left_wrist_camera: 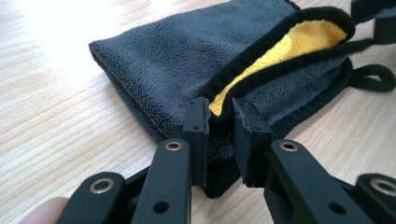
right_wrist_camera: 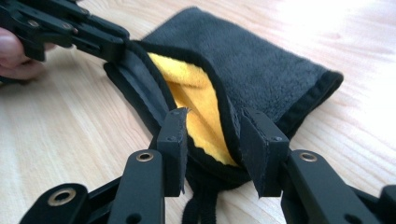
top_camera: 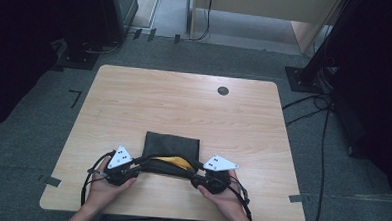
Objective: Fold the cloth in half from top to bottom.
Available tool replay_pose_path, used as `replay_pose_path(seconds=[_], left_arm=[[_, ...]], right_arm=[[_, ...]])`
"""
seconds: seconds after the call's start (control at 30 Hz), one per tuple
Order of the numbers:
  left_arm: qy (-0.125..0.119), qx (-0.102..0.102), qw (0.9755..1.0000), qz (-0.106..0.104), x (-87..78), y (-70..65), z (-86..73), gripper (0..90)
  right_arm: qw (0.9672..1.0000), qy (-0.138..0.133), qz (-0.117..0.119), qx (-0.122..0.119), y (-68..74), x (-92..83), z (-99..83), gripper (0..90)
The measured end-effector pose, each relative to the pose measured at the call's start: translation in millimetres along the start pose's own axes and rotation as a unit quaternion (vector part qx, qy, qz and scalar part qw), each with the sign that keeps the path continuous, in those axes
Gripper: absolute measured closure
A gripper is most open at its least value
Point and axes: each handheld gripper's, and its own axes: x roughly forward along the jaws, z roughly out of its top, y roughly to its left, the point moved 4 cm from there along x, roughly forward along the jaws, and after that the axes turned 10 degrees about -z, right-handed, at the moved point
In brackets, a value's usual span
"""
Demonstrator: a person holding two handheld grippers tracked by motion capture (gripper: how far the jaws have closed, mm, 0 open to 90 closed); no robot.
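Left gripper view is looking along the left gripper (left_wrist_camera: pixel 220 122), and its jaws are standing a little apart with the black edge of the towel (left_wrist_camera: pixel 196 56) running between them. The pads are not squeezing the edge, so the left gripper is letting go. The right gripper (right_wrist_camera: pixel 212 140) is doing the same at the other corner, with its jaws apart around the yellow and black fold and not pinching it.

From the high view, the towel (top_camera: pixel 171 142) is lying folded on the table (top_camera: pixel 184 100), near the person's edge, and the two hands are sitting at its two front corners, the left gripper (top_camera: pixel 123 168) and the right gripper (top_camera: pixel 210 177).

I think they are laying the top flap down to finish a fold. To do it well, both grippers should be opening wide, then backing straight out so the edge is not dragged. The corners should be lining up first.
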Motion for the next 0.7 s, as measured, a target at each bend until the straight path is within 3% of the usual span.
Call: replay_pose_path(seconds=[0.07,0.2,0.33,0.47,0.53,0.7], left_arm=[[-0.004,-0.005,1.0000,-0.005,-2.2,1.4,-0.3,73.7],[-0.011,0.001,0.9995,-0.029,-7.1,-1.3,-0.6,66.6],[-0.019,-0.003,0.9995,-0.026,-11.2,0.0,-0.1,64.8],[-0.040,-0.008,0.9982,-0.044,-16.7,0.1,2.0,65.3],[-0.042,-0.006,0.9982,-0.043,-18.6,0.5,2.4,65.3],[-0.047,-0.014,0.9983,-0.031,-20.8,4.5,2.0,65.0]], right_arm=[[1.0000,-0.002,-0.002,0.000,-0.7,-3.7,2.1,62.0],[0.9998,0.005,0.020,-0.008,2.3,-4.8,0.2,56.7],[0.9993,0.011,0.018,-0.030,7.5,-3.1,-2.4,56.3],[0.9990,0.015,0.019,-0.036,7.8,-1.2,-4.6,69.3],[0.9987,0.022,0.026,-0.039,6.0,-2.0,-5.9,75.8],[0.9981,0.025,0.039,-0.041,-1.0,-6.7,-6.9,76.3]])
